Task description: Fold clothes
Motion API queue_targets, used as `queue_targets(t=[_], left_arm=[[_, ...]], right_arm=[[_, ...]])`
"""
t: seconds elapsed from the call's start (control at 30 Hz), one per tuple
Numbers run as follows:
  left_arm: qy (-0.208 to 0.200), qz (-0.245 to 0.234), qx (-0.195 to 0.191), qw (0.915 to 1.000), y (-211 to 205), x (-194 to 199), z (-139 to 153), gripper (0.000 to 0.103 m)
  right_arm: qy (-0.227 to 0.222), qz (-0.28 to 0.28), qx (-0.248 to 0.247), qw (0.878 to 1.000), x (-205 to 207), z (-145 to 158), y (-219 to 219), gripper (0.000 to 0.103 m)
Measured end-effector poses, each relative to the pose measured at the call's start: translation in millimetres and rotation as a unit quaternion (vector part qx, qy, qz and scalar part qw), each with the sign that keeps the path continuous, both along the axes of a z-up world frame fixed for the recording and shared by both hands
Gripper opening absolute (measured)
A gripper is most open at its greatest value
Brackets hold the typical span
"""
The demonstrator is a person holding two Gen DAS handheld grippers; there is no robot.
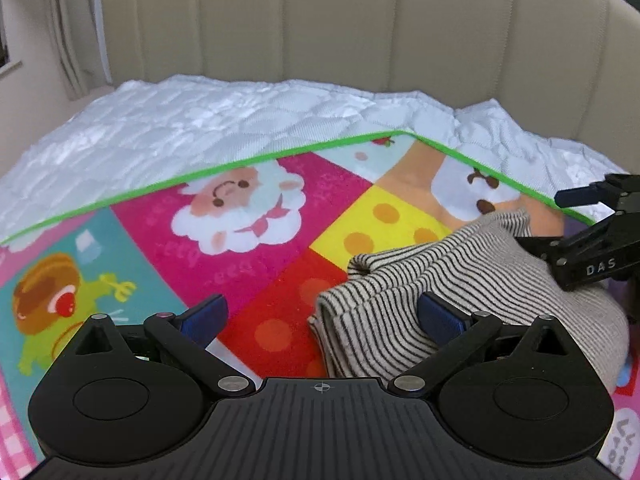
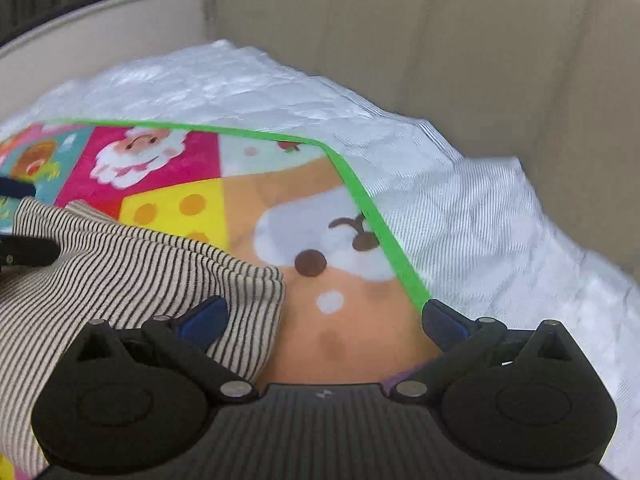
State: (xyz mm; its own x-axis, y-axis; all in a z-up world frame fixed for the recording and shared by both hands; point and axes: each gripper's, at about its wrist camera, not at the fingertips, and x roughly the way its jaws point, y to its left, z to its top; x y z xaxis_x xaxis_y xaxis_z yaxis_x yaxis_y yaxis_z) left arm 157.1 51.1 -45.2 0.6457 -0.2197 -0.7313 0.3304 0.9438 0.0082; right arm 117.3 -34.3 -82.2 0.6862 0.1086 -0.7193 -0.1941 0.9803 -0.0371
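A beige garment with thin black stripes (image 1: pixel 432 284) lies folded in a bundle on a colourful cartoon blanket (image 1: pixel 256 240). My left gripper (image 1: pixel 320 316) is open and empty, its right fingertip over the garment's left edge. My right gripper (image 2: pixel 324 316) is open and empty, its left fingertip over the garment's right edge (image 2: pixel 132 264). The right gripper also shows at the right edge of the left wrist view (image 1: pixel 588 232), over the far side of the bundle. The left gripper's dark fingertips (image 2: pixel 24 248) show at the left edge of the right wrist view.
The blanket has a green border (image 2: pixel 360 196) and lies on a white quilted bed cover (image 1: pixel 208 128). A beige padded headboard (image 1: pixel 340 28) rises behind the bed. A curtain (image 1: pixel 72 32) and a window sill stand at the far left.
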Motion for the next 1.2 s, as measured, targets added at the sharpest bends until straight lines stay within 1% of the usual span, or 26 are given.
queue_targets(t=[0.1, 0.17, 0.27, 0.37, 0.47, 0.5, 0.57, 0.6, 0.63, 0.7, 0.77, 0.8, 0.87, 0.97, 1.0, 1.03, 1.07, 1.1, 1.13, 1.2], left_arm=[[0.004, -0.003, -0.008, 1.0, 1, 4, -3, 0.103], [0.006, -0.001, -0.013, 0.9999, 3, 3, -2, 0.103], [-0.004, -0.003, -0.016, 0.9999, 7, -5, 6, 0.103], [-0.023, -0.013, -0.046, 0.9986, 13, -14, 29, 0.103], [-0.041, -0.024, -0.077, 0.9959, 17, -23, 52, 0.103], [-0.043, -0.036, -0.089, 0.9945, 15, -25, 57, 0.103], [-0.033, -0.057, -0.115, 0.9912, 8, -25, 58, 0.103], [-0.023, -0.057, -0.119, 0.991, 4, -23, 53, 0.103], [-0.013, -0.053, -0.114, 0.992, 0, -21, 47, 0.102], [0.004, -0.037, -0.08, 0.9961, -6, -15, 30, 0.1], [0.02, -0.018, -0.055, 0.9981, -6, -10, 13, 0.099], [0.027, -0.01, -0.056, 0.998, -3, -8, 7, 0.099], [0.036, -0.001, -0.068, 0.997, 2, -5, 2, 0.099], [0.025, -0.004, -0.05, 0.9984, 1, -7, 2, 0.099], [0.021, -0.007, -0.041, 0.9989, -1, -8, 2, 0.099], [0.016, -0.009, -0.033, 0.9993, -3, -10, 2, 0.1], [0.013, -0.012, -0.025, 0.9995, -4, -11, 2, 0.1], [0.013, -0.014, -0.017, 0.9997, -6, -10, 0, 0.101], [0.011, -0.016, -0.008, 0.9998, -7, -10, -2, 0.101], [0.008, -0.014, -0.004, 0.9999, -8, -11, -4, 0.102]], right_arm=[[-0.003, -0.024, 0.024, 0.999, -5, -6, -3, 0.103], [-0.008, -0.027, 0.021, 0.999, -6, -8, -1, 0.103], [-0.018, -0.031, 0.01, 0.999, -13, -3, 3, 0.103], [-0.033, -0.037, 0.008, 0.999, -20, -3, 4, 0.103], [-0.032, -0.028, 0.011, 0.999, -19, -2, 1, 0.103], [-0.031, -0.025, 0.011, 0.999, -18, 0, 1, 0.103], [-0.033, -0.023, 0.009, 0.999, -20, 3, 1, 0.103], [-0.034, -0.022, 0.008, 0.999, -21, 4, 2, 0.103], [-0.035, -0.022, 0.006, 0.999, -22, 6, 3, 0.103], [-0.039, -0.015, 0.003, 0.999, -25, 13, 4, 0.103], [-0.04, -0.009, 0.017, 0.999, -31, 26, 4, 0.103], [-0.039, -0.006, 0.027, 0.999, -35, 33, 3, 0.103], [-0.036, 0.002, 0.049, 0.998, -43, 45, 4, 0.103], [-0.019, 0.027, 0.086, 0.996, -59, 53, 13, 0.103], [-0.007, 0.04, 0.082, 0.996, -63, 50, 20, 0.103], [0.007, 0.055, 0.068, 0.996, -66, 43, 30, 0.103], [0.023, 0.073, 0.038, 0.996, -68, 32, 42, 0.103], [0.023, 0.083, 0.01, 0.996, -70, 22, 52, 0.103], [0.011, 0.091, 0.0, 0.996, -72, 14, 57, 0.103], [0.009, 0.088, 0.006, 0.996, -70, 11, 59, 0.103]])
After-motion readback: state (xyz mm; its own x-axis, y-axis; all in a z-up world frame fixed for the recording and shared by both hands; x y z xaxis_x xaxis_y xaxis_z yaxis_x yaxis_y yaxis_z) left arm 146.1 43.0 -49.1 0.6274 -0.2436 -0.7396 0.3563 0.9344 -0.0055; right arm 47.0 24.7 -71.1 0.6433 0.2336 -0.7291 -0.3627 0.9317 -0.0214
